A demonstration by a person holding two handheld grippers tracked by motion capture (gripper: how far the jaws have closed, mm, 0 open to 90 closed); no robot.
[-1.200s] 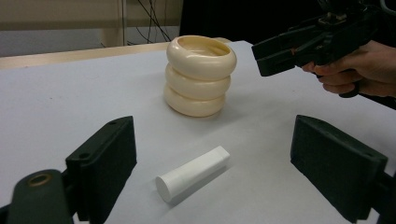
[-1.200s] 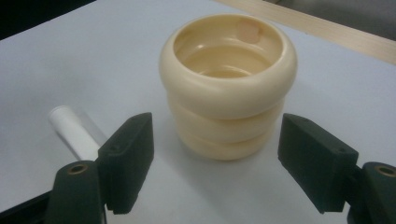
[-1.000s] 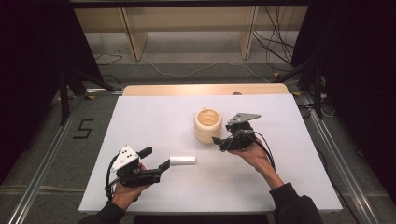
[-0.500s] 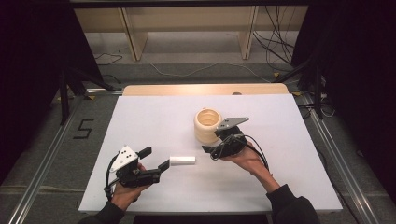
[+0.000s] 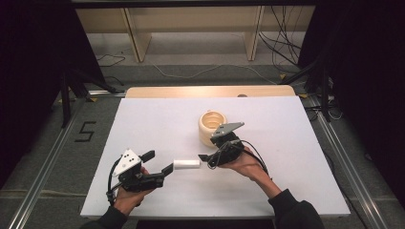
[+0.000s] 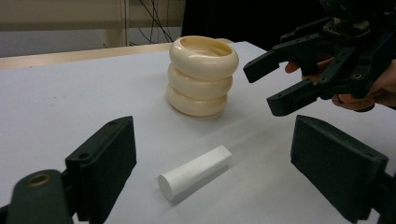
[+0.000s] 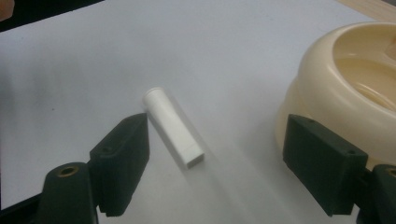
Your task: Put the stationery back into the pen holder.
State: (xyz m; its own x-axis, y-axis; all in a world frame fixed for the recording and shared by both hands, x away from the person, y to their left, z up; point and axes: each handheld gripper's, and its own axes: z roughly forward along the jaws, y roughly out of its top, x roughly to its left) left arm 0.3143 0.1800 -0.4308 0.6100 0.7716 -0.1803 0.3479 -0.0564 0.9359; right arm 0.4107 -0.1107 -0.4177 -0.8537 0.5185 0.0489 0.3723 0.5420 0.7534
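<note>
One white tube point(image 5: 186, 164) lies flat on the white table point(image 5: 296, 191), between the two sets of tongs and touched by neither. Left tongs point(image 5: 160, 168) are open, level with the table, their tips just beside the tube's round capped end. Right tongs point(image 5: 206, 160) are open with nothing gripped, their tips just beside the tube's flat crimped end; in the right gripper view the tube point(image 7: 173, 126) lies on the table ahead of the gap, nearer the left jaw. One cream ribbed container point(image 5: 212, 127), three stacked rings high, stands upright behind the right tongs. One marking is readable: "5" point(image 5: 85, 131) on the floor, left of the table.
</note>
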